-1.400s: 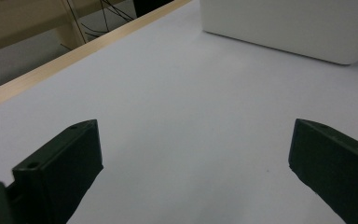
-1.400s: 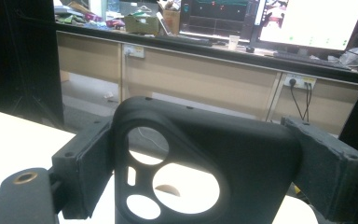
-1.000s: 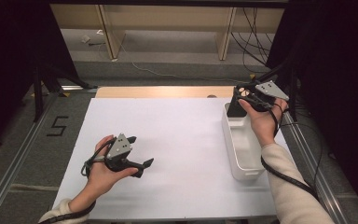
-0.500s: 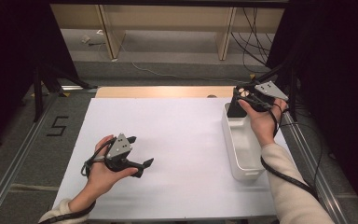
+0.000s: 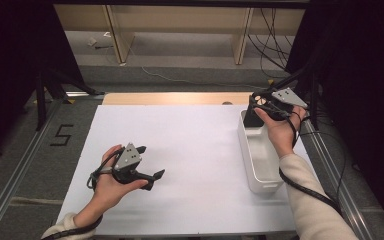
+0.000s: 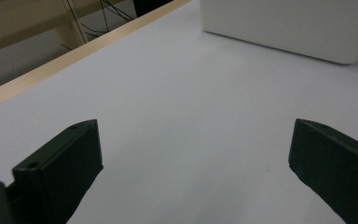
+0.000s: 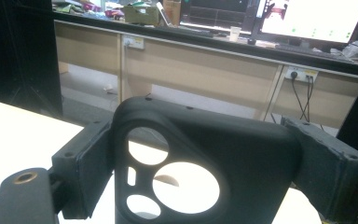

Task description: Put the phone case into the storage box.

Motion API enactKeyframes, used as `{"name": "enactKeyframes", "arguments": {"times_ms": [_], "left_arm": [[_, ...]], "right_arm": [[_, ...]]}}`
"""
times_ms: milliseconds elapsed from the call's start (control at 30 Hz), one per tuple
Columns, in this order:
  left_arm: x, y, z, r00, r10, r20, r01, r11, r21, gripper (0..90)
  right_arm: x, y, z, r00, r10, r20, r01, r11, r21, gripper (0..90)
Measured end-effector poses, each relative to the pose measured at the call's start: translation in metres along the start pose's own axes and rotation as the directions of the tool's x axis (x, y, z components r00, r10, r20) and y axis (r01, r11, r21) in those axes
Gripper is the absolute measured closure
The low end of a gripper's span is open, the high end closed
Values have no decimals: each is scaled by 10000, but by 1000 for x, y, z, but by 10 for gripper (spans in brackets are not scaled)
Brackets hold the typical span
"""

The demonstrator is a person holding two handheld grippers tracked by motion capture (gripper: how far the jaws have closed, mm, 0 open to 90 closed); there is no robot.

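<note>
Over white bin [image 5: 260,165]: my right gripper [image 7: 200,168] clamps black rubbery phone case [image 7: 205,158], seemingly undropped | left gripper [image 6: 191,172] spread, empty.

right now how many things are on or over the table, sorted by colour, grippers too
black: 3, the phone case, the left gripper and the right gripper
white: 1, the bin
total: 4

Ahead of my left claw [image 5: 152,176] the white table sheet [image 5: 190,150] lies bare and passable right across to the long white plastic bin [image 5: 260,165], whose wall blocks the right edge.
</note>
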State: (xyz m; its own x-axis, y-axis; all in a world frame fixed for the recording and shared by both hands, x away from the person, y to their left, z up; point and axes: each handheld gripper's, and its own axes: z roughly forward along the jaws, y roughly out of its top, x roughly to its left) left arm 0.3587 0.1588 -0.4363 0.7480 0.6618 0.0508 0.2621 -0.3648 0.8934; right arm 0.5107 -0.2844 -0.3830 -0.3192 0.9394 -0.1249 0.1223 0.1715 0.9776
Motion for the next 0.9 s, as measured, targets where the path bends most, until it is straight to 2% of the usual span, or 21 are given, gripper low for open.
{"name": "enactKeyframes", "arguments": {"times_ms": [900], "left_arm": [[0,0,0,10000,9,2,-9,10000,11,22]], "right_arm": [[0,-8,4,10000,-51,-81,54,9993,365,153]]}}
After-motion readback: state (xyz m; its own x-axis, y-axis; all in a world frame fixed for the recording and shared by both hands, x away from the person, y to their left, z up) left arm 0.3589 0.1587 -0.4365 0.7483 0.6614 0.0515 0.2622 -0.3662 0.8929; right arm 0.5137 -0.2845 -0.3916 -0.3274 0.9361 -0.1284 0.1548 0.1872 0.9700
